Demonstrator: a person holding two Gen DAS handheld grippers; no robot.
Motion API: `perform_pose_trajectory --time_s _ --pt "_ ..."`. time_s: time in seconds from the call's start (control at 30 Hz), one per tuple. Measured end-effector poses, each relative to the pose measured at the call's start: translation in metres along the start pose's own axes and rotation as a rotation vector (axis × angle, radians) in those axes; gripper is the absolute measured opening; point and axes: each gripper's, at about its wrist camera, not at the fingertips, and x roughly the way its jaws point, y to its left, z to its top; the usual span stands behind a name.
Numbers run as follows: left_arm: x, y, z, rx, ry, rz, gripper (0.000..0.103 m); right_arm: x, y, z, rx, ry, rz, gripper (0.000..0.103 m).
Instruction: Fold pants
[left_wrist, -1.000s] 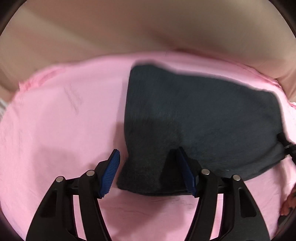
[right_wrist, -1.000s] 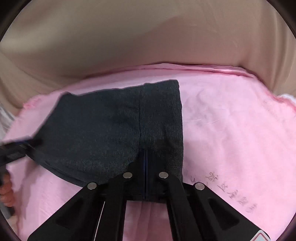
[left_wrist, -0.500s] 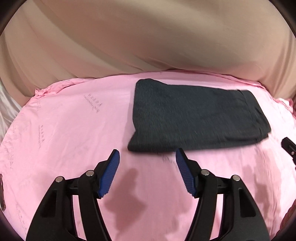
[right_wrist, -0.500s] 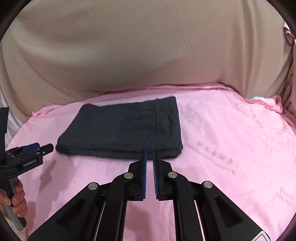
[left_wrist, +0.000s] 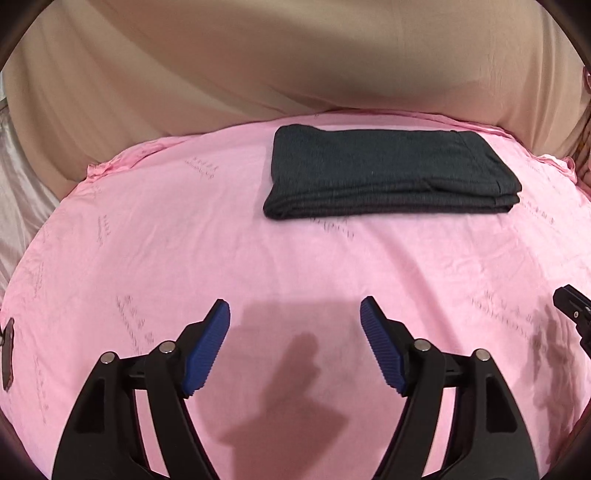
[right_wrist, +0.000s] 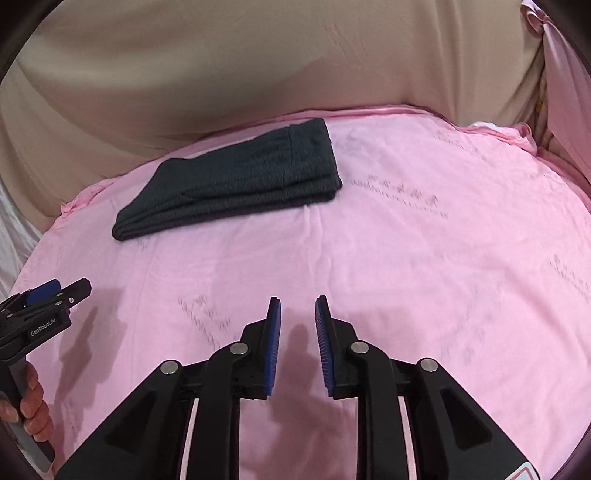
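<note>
The dark grey pants lie folded in a flat, layered rectangle at the far side of the pink sheet. They also show in the right wrist view, far left of centre. My left gripper is wide open and empty, held above the sheet well short of the pants. My right gripper is open with a narrow gap and empty, also back from the pants. The left gripper shows at the left edge of the right wrist view, held by a hand.
A beige fabric backdrop rises behind the far edge of the sheet. The right gripper's tip shows at the right edge of the left wrist view. Pale satin cloth lies off the sheet's left edge.
Both grippers let go of the pants and drew back toward me. The right gripper went from shut to slightly open. The pants now lie folded flat on the sheet.
</note>
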Motion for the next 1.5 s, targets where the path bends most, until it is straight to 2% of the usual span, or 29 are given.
perform_pose_trajectory --time_s 0.13,0.3,0.4,0.73,0.93,1.5 --pt "0.003 0.002 -0.017 -0.019 0.02 -0.012 0.077 -0.001 0.001 -0.014 0.007 0.025 -0.002 0.023" --pt "0.01 0.0 -0.028 -0.033 0.035 -0.01 0.077 0.0 0.007 -0.018 -0.005 0.031 -0.031 0.036" --pt "0.01 -0.002 -0.027 -0.029 0.032 -0.006 0.078 0.008 0.006 -0.018 -0.004 0.066 -0.047 0.036" --pt "0.02 0.009 -0.027 -0.085 0.076 -0.039 0.078 0.011 0.014 -0.018 -0.045 0.069 -0.097 0.04" --pt "0.018 0.007 -0.028 -0.081 0.062 -0.047 0.078 0.01 0.014 -0.018 -0.045 0.062 -0.139 0.046" --pt "0.008 0.002 -0.028 -0.065 0.019 -0.052 0.078 0.008 0.015 -0.018 -0.049 0.051 -0.187 0.049"
